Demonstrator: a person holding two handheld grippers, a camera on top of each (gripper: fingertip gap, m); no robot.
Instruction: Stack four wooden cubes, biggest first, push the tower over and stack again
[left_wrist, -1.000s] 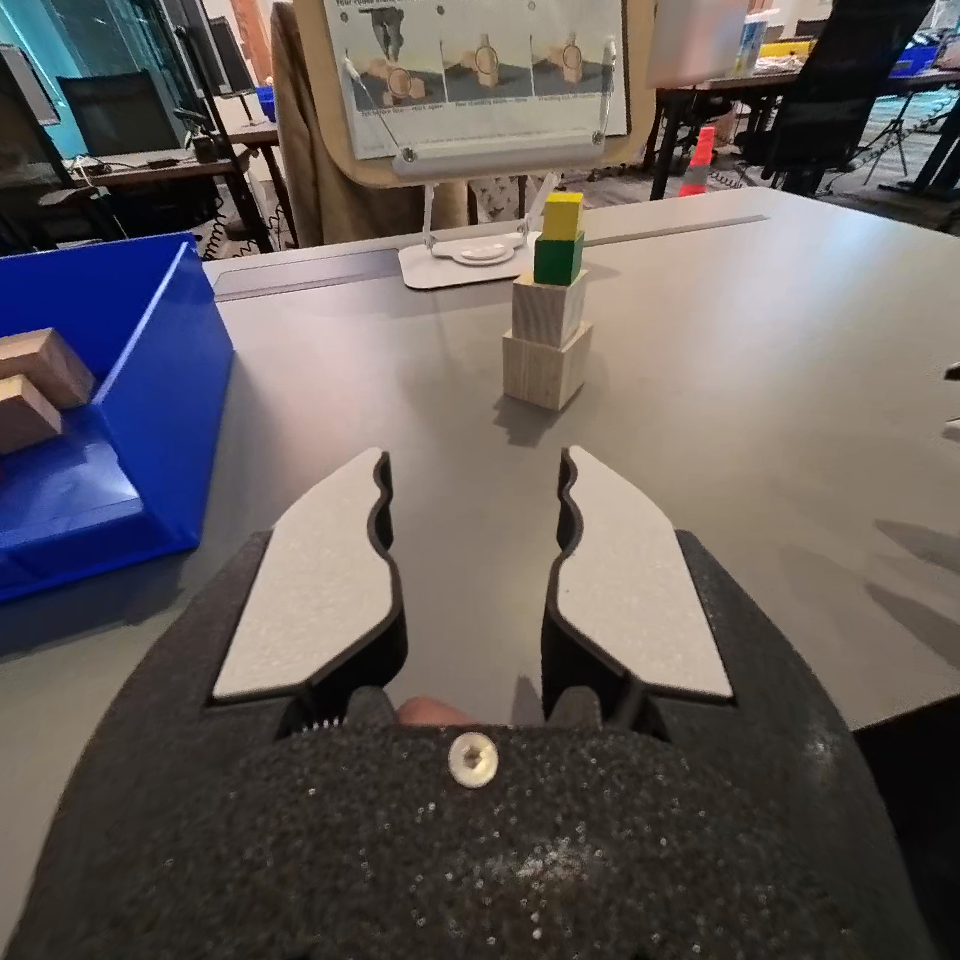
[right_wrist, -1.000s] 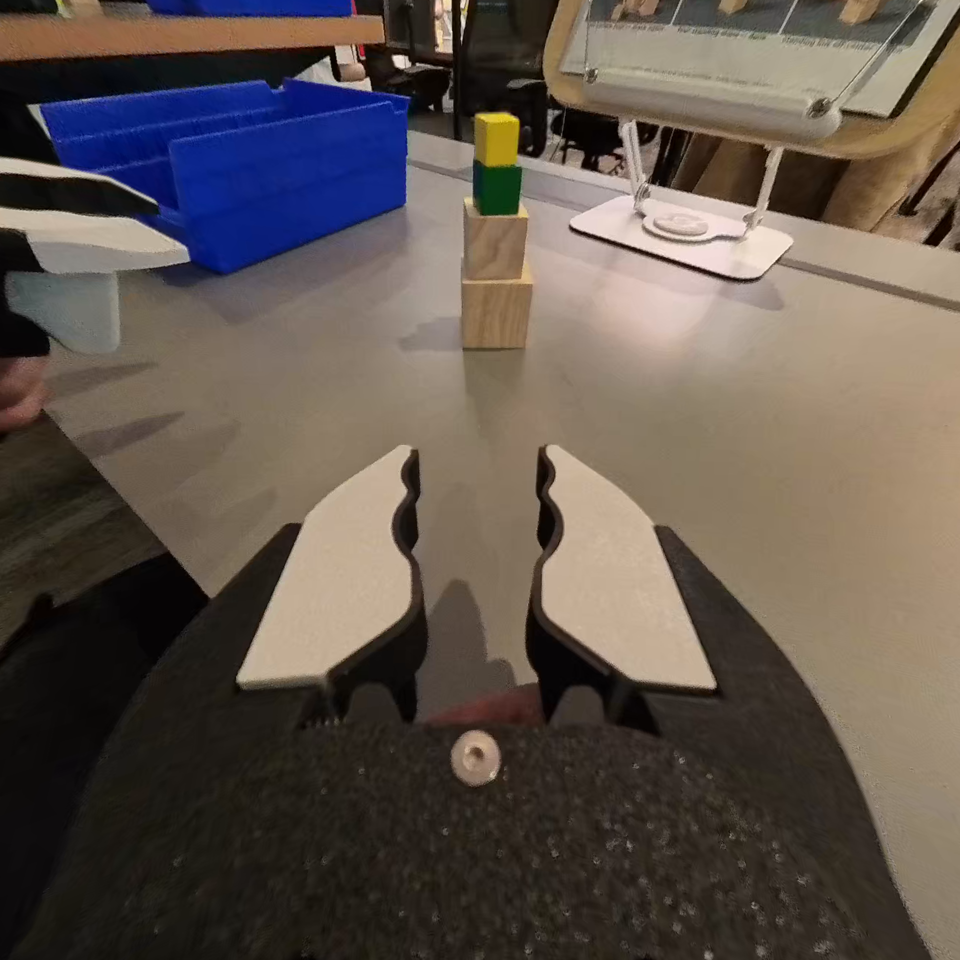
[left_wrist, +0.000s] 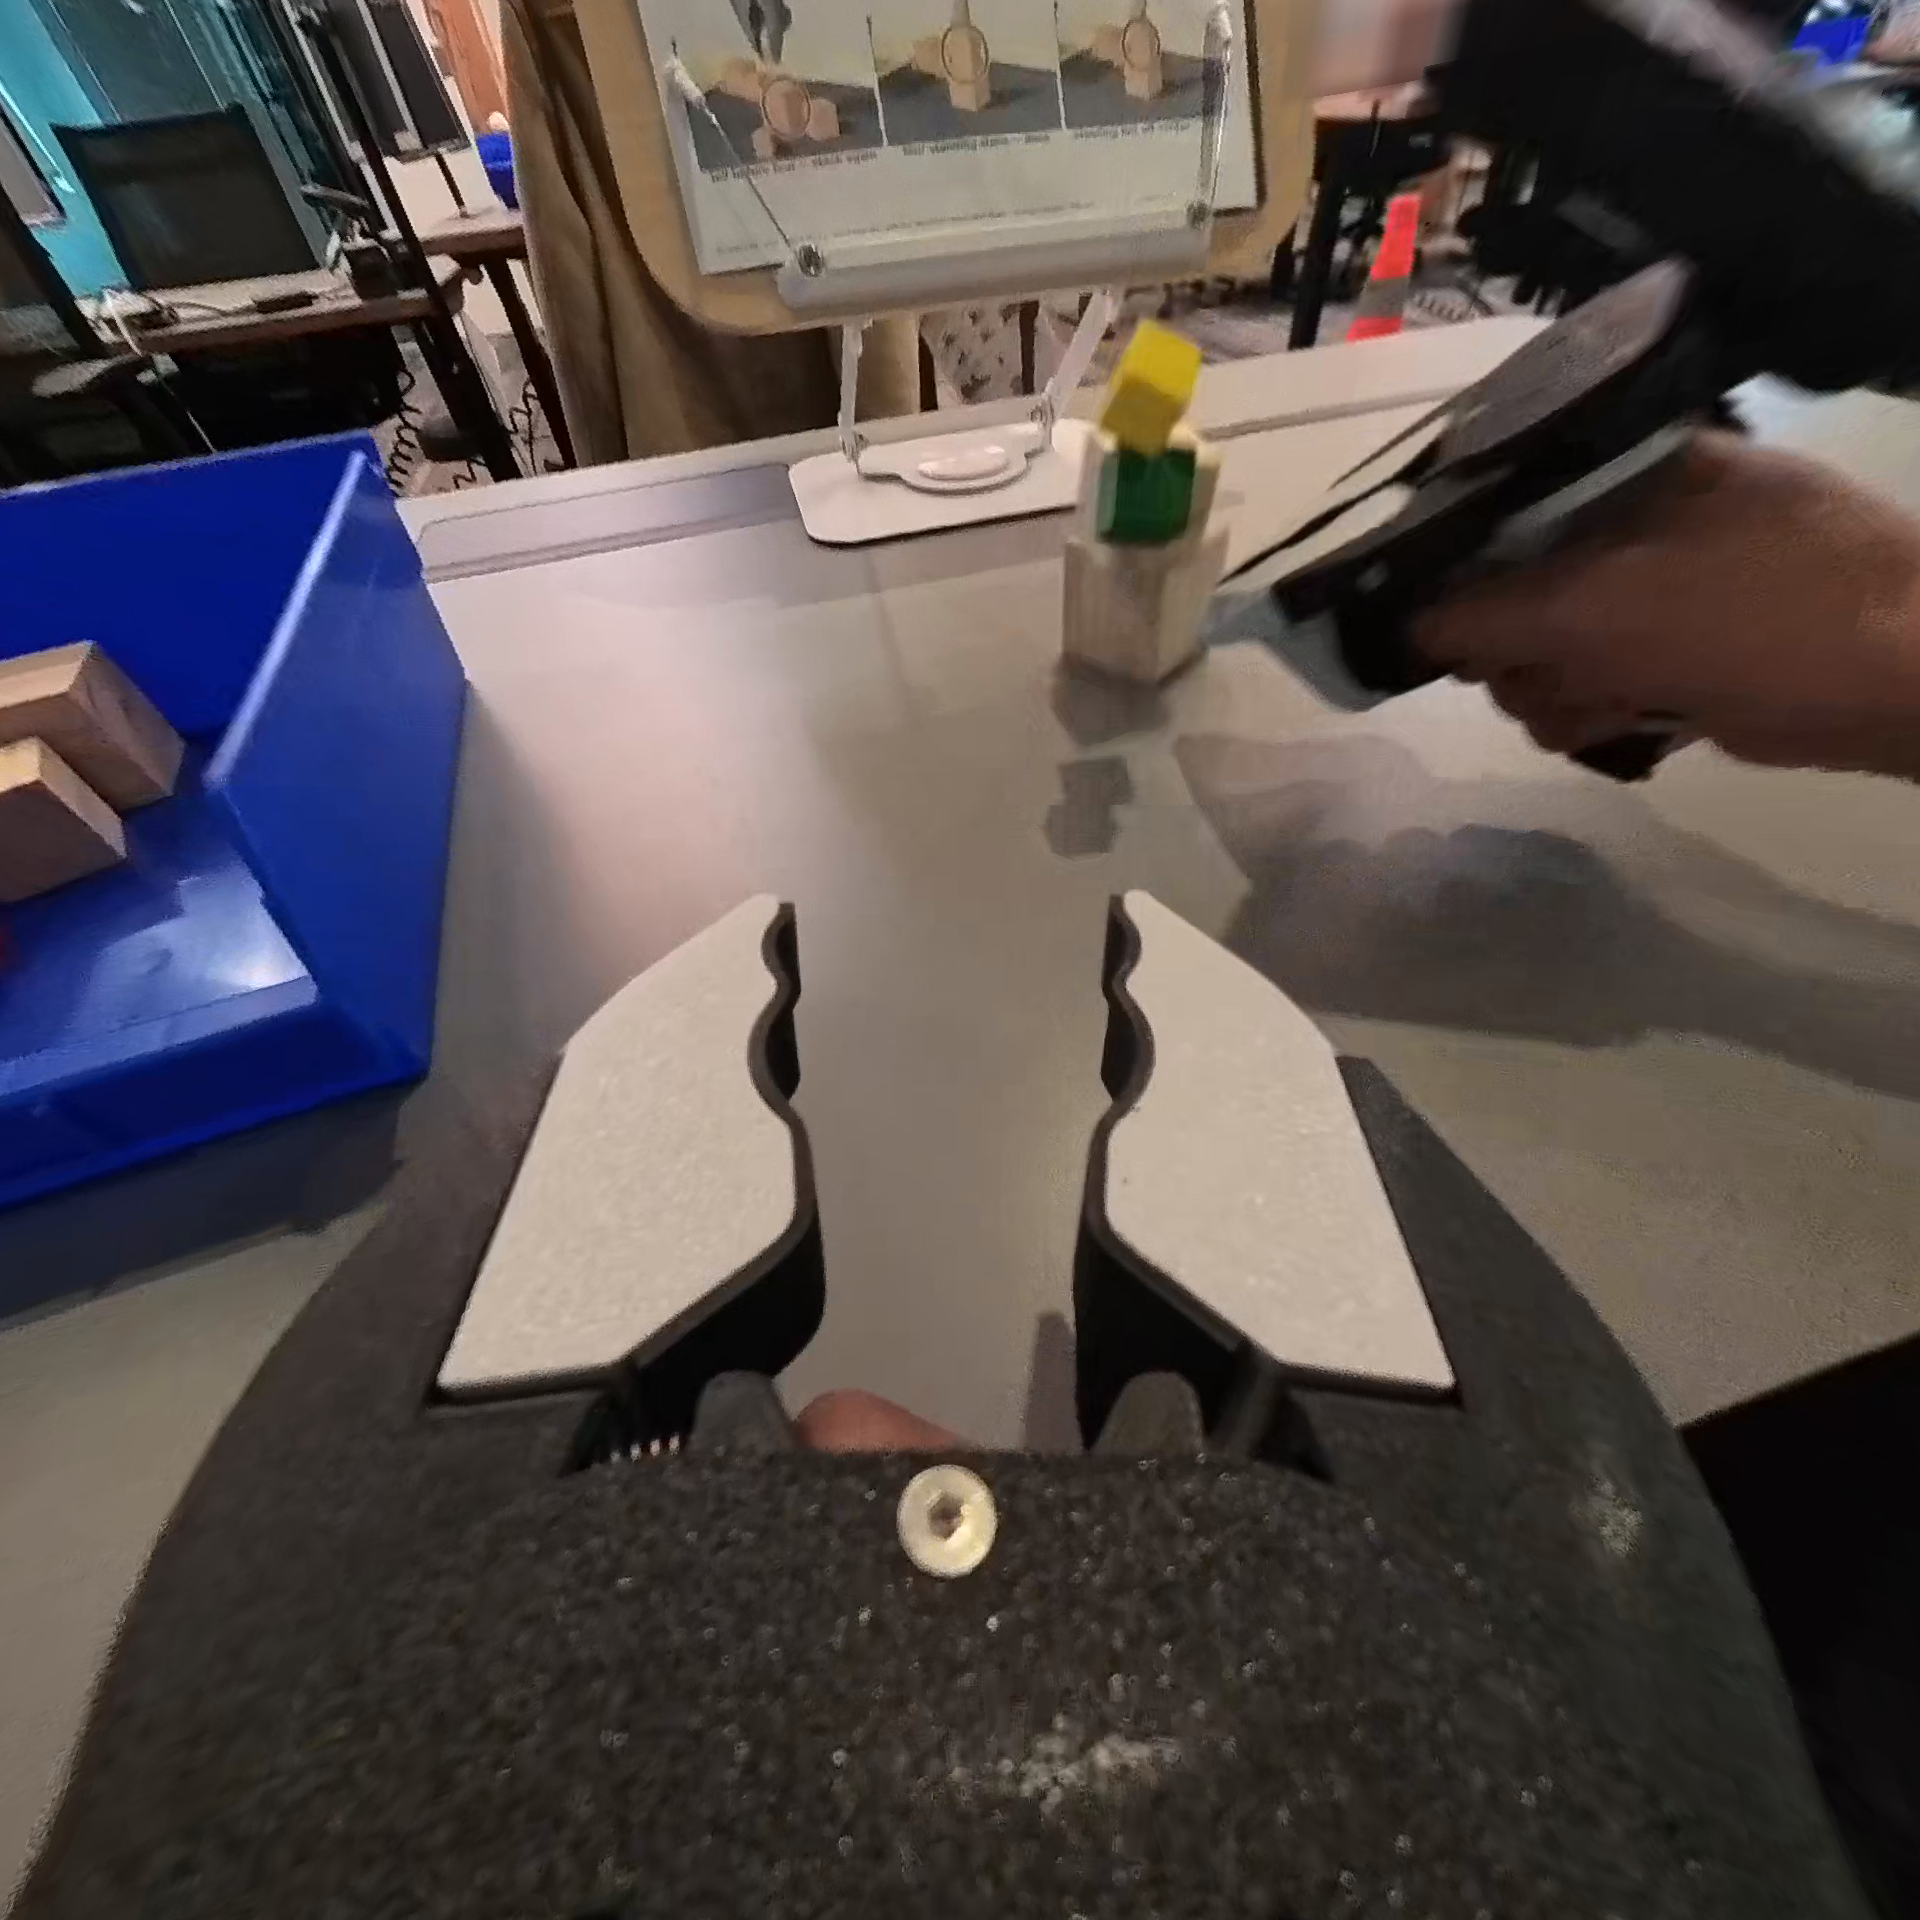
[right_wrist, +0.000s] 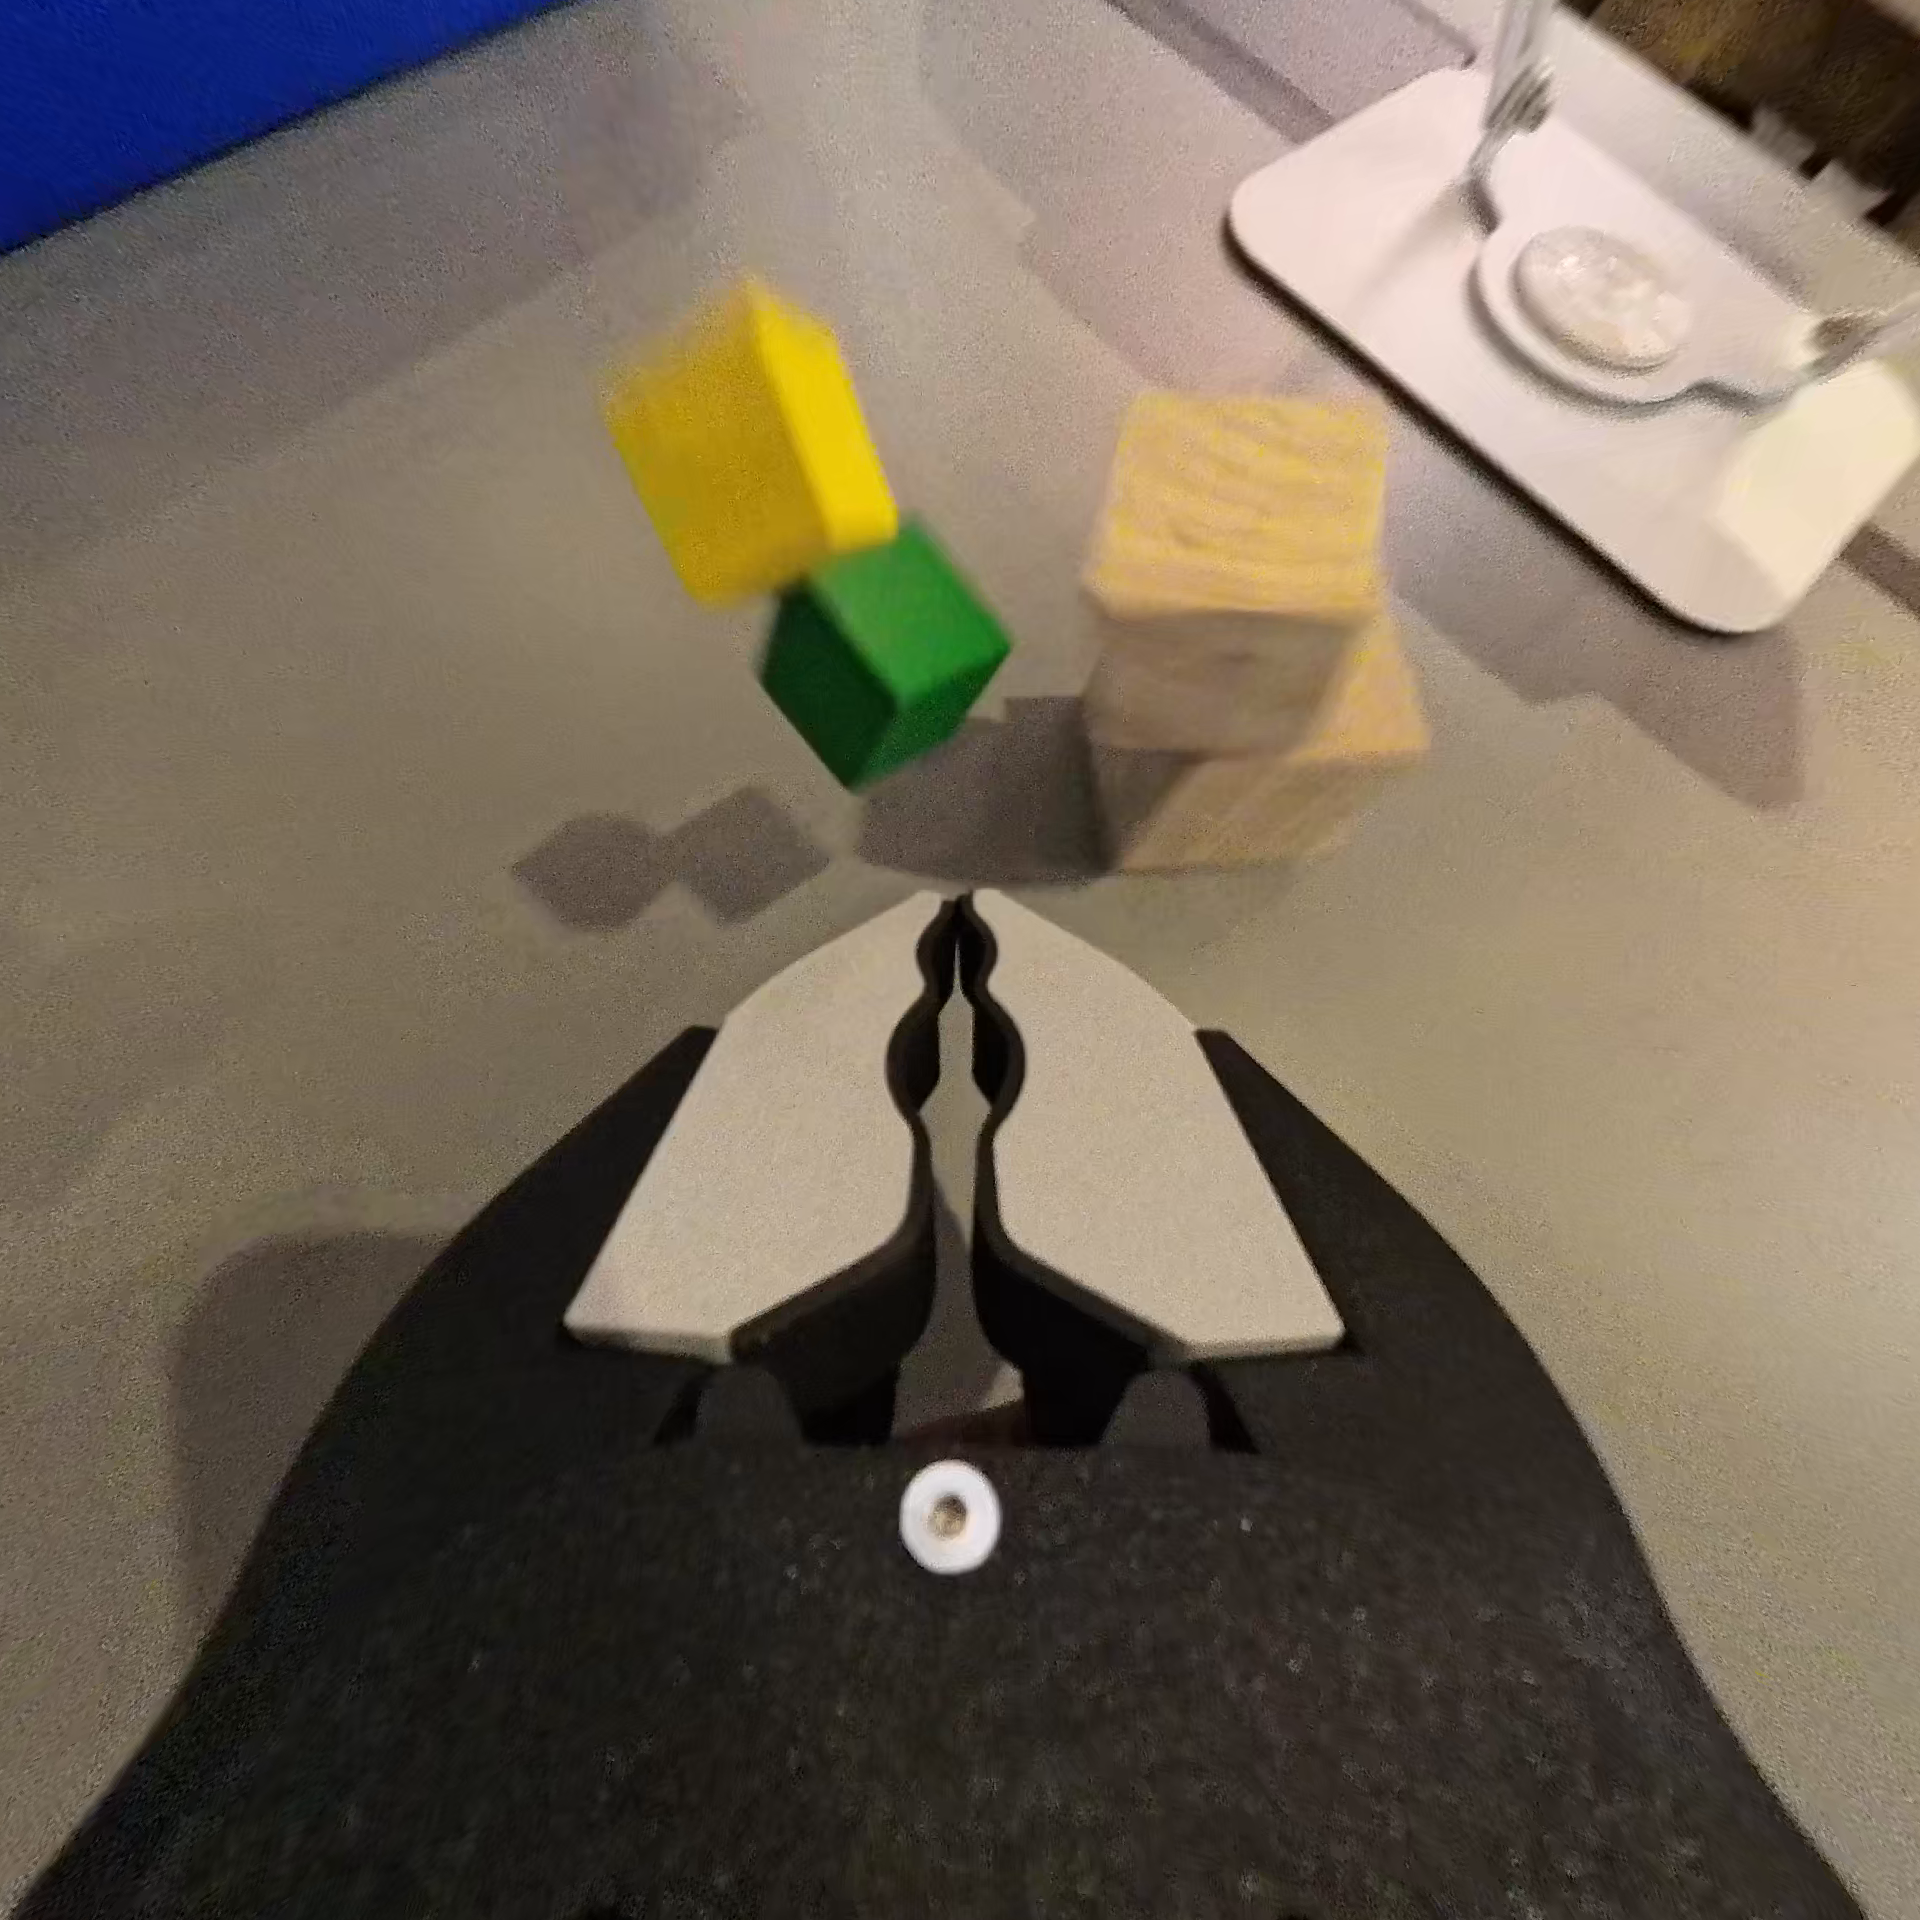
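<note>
On the grey surface (right_wrist: 312, 935) are four cubes: two of plain wood and two painted. The larger plain cube (right_wrist: 1278, 790) sits on the surface with the smaller plain cube (right_wrist: 1236, 540) on top of it, shifted off square. The green cube (right_wrist: 883, 655) and the yellow cube (right_wrist: 748, 436) are tilted on their corners, touching one another, off to the left of the plain pair in the right wrist view; both are blurred, and whether they touch anything below cannot be told. In the left wrist view the yellow cube (left_wrist: 1148, 390) leans above the green cube (left_wrist: 1143, 499), in front of the plain pair.

The right gripper (right_wrist: 961, 914) has its fingers closed together, tips meeting, with nothing between them, close before the cubes. The left gripper (left_wrist: 951, 935) stands well back, fingers wide apart and empty.

A blue bin (left_wrist: 343, 675) at the left, cut off by the edge, holds two wooden blocks (left_wrist: 62, 769). A white stand base (right_wrist: 1455, 343) lies beyond the cubes.
</note>
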